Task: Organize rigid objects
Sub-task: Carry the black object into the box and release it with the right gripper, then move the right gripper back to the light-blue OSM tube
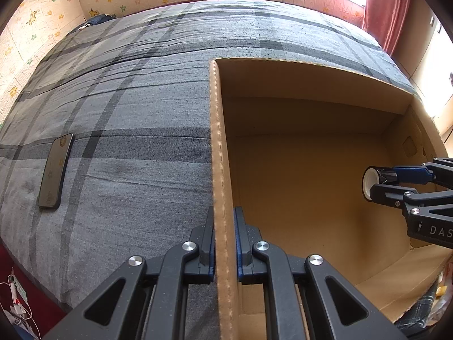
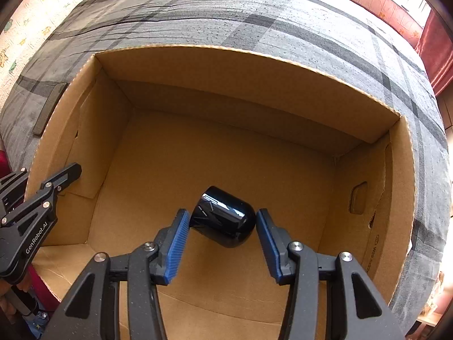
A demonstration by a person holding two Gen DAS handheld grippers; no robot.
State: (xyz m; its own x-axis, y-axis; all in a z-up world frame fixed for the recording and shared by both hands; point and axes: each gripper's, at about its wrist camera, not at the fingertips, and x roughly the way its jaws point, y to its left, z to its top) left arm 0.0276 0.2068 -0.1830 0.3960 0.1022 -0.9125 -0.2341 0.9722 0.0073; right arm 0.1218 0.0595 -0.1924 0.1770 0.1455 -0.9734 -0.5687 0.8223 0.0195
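Observation:
An open cardboard box point(image 1: 311, 76) point(image 2: 240, 65) stands on a grey plaid bed. My left gripper point(image 1: 223, 212) is shut on the box's left wall point(image 1: 219, 153), one finger on each side of it; it also shows in the right wrist view, left gripper point(image 2: 72, 171). A glossy black cup point(image 2: 226, 221) with a white inside point(image 1: 369, 182) lies on its side between the blue pads point(image 2: 178, 240) of my right gripper point(image 2: 222, 215) point(image 1: 382, 180), which is shut on it low inside the box. Whether the cup touches the box floor I cannot tell.
A dark phone point(image 1: 53, 172) point(image 2: 49, 107) lies flat on the bed cover point(image 1: 141, 99) left of the box. A red curtain point(image 1: 388, 8) hangs at the back right. White cables point(image 1: 17, 303) lie off the bed's near left corner. The box floor point(image 2: 198, 155) holds nothing else.

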